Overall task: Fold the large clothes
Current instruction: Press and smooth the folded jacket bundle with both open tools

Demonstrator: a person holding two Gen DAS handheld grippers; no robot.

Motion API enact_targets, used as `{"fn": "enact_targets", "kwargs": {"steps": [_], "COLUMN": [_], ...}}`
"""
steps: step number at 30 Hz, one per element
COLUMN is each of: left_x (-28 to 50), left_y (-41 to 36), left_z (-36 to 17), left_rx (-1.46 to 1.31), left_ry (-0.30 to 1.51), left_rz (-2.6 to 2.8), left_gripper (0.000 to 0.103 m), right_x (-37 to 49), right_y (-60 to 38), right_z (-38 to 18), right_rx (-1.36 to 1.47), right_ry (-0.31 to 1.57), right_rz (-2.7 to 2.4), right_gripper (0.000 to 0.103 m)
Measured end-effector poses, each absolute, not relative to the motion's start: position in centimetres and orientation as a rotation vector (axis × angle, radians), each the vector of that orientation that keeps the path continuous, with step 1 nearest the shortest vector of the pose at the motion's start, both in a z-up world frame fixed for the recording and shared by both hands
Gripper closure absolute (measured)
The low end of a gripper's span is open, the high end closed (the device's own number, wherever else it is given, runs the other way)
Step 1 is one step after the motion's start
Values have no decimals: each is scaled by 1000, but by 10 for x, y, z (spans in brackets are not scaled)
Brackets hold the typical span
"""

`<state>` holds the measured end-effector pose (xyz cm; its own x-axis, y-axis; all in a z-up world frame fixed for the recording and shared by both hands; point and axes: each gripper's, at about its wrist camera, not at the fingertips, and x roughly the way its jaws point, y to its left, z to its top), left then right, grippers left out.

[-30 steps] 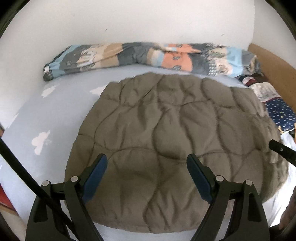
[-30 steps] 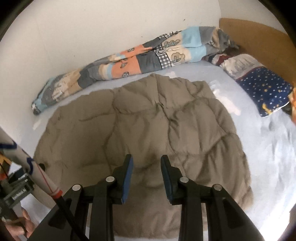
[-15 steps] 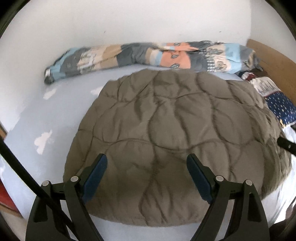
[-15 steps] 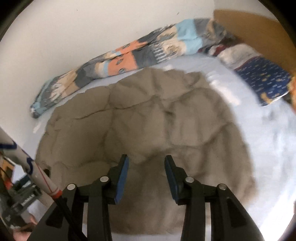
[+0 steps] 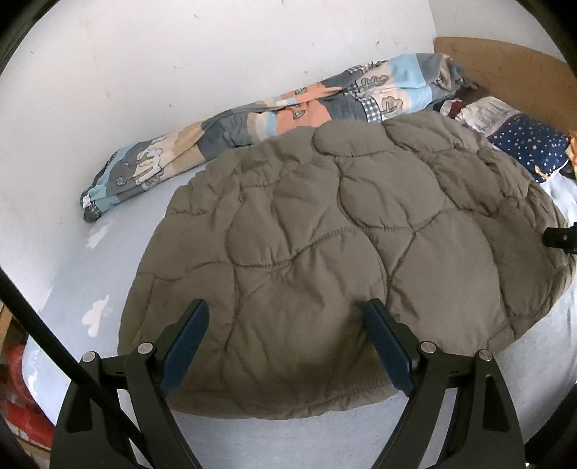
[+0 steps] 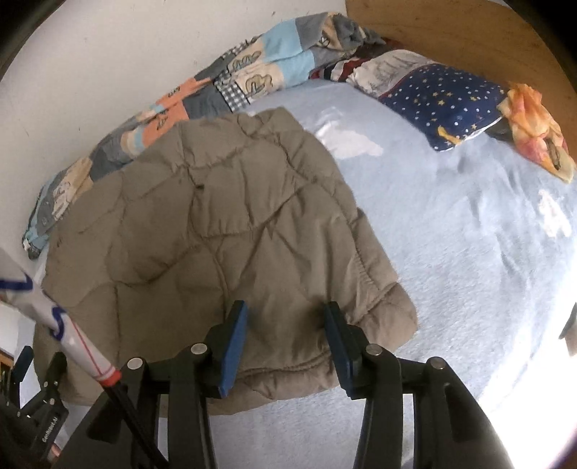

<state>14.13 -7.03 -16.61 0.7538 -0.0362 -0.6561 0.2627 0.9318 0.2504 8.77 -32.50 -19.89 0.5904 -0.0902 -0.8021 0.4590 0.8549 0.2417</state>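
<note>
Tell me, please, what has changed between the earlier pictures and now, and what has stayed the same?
The right gripper has just been opening its jaws and has come lower over the near right corner of the brown quilted jacket; nothing is gripped between them. The left gripper also moved nearer the jacket's near edge. Unchanged: left jaws wide open, jacket flat on the bed.

We look from two fisheye cameras, each just behind its own hand-held gripper and angled down across the bed [image 5: 65,274]. Our left wrist view sits near the quilted jacket [image 5: 324,234] and faces the white wall [image 5: 180,54]. Our right wrist view stands close over the jacket's [image 6: 202,223] near corner, facing the headboard [image 6: 450,32]. Both views share the jacket, the patchwork blanket [image 5: 288,112], the starry pillow [image 6: 443,104] and the headboard.
</note>
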Motion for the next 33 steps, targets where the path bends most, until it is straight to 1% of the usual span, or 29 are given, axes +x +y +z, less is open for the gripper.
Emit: {"fn": "enact_targets", "kwargs": {"steps": [1,5,9,12,15,19,24,27,30,33], "left_x": [142,142,141,142,144,145,146,144,135,113], "left_y": [-70,-70,-68,-65,-61,-56,-55,-53,-46,-35], "left_z": [-167,-168,-167,-167,-166,-165,-166,-164,-152,-127], "left_rx": [338,338,337,333,326,315,309,294,257,212], "left_ry": [704,705,693,693,701,711,722,720,689,631], "left_rz": [-168,-168,-166,-161,-157,-157,-162,-160,-159,-158], "left_gripper": [16,16,16,16,16,16,16,16,16,16], "right_x": [89,91,89,93,104,119,130,130,118,96], "right_y": [-325,-319,-301,-283,-263,-241,-233,-236,-237,-237], "right_z": [-201,-199,-174,-162,-158,-169,-183,-184,-172,-145], "right_rx": [456,436,347,314,283,245,213,217,243,206], "right_ry": [894,889,790,751,776,843,897,902,867,781], "right_rz": [-331,-340,-344,-278,-203,-157,-163,-166,-158,-176], "right_gripper": [51,50,50,50,50,50,46,46,46,46]}}
